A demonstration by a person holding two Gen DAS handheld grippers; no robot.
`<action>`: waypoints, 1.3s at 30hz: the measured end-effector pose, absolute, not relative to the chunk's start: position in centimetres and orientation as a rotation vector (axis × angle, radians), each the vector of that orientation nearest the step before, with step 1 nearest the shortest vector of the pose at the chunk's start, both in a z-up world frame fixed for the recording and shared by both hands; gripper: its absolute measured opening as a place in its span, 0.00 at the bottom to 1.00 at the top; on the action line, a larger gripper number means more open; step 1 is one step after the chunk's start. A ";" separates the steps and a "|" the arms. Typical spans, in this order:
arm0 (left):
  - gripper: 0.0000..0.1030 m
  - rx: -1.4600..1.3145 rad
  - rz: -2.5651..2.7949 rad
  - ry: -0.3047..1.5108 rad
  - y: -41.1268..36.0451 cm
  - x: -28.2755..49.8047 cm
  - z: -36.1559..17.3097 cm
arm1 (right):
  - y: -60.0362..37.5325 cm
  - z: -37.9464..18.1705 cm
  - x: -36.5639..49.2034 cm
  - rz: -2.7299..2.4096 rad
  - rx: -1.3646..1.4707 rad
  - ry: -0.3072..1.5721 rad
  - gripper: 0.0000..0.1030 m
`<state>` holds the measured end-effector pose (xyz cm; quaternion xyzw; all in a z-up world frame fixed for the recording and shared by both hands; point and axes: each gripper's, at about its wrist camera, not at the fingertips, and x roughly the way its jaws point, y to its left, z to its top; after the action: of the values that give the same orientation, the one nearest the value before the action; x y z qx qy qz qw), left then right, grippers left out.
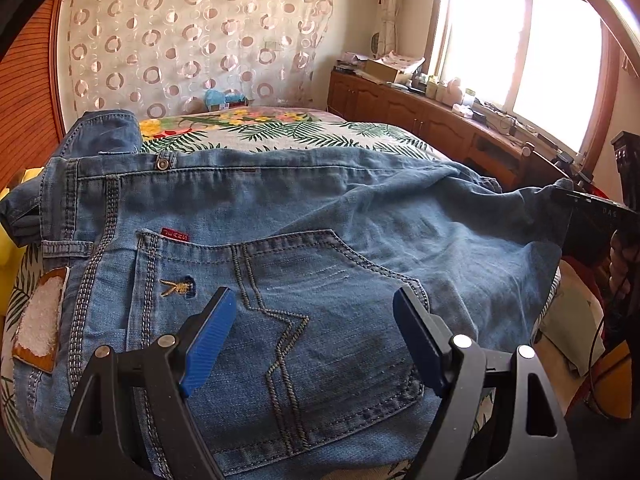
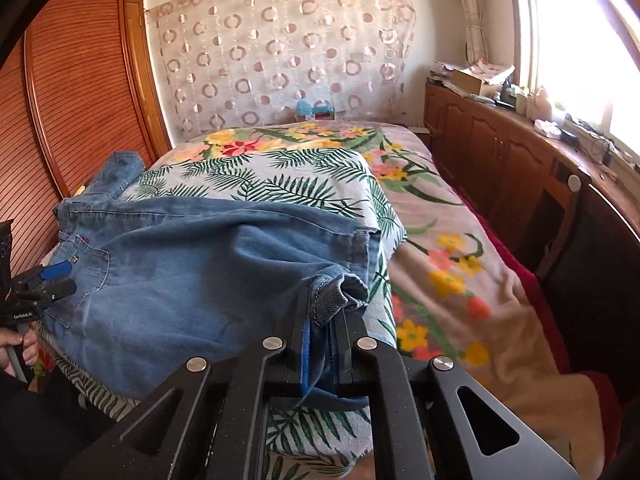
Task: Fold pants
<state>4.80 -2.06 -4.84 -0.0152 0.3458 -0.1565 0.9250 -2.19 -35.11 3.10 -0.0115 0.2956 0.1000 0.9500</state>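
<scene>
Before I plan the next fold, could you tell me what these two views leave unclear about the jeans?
- Jeans near edge: left wrist view, cut off by the bottom edge and the left gripper.
- Fabric inside the shut right gripper: right wrist view, hidden by the jaws.
- Red label text: left wrist view, too small.

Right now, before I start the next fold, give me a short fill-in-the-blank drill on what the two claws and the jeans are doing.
1. The right claw is shut on the ____ of the jeans.
2. The left claw hangs ____ above the back pocket.
3. The jeans lie on a bedspread printed with flowers and ____.
4. The tag at the pocket's top edge is ____.

Missing words: hem; open; leaves; red
</scene>
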 end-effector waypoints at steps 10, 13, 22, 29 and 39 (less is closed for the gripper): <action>0.79 -0.041 -0.295 0.668 -0.6 3.9 -3.2 | -29.5 7.4 -1.4 0.408 -0.054 0.500 0.05; 0.79 -0.048 -0.282 0.656 0.1 3.6 -2.7 | -27.1 9.0 -1.7 0.485 -0.068 0.457 0.05; 0.79 -0.071 -0.230 0.635 2.6 3.0 -2.1 | -22.1 10.6 -1.4 0.624 -0.111 0.431 0.05; 0.79 -0.091 -0.200 0.633 4.1 2.8 -2.3 | -20.3 10.8 0.8 0.697 -0.103 0.475 0.05; 0.79 -0.111 -0.188 0.642 4.7 3.0 -2.8 | -17.3 7.6 5.8 0.719 -0.154 0.621 0.05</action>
<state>3.00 4.67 -2.82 -0.0547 0.3147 -0.0920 0.9432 5.85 -17.31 7.61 -0.0742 0.2986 0.3456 0.8865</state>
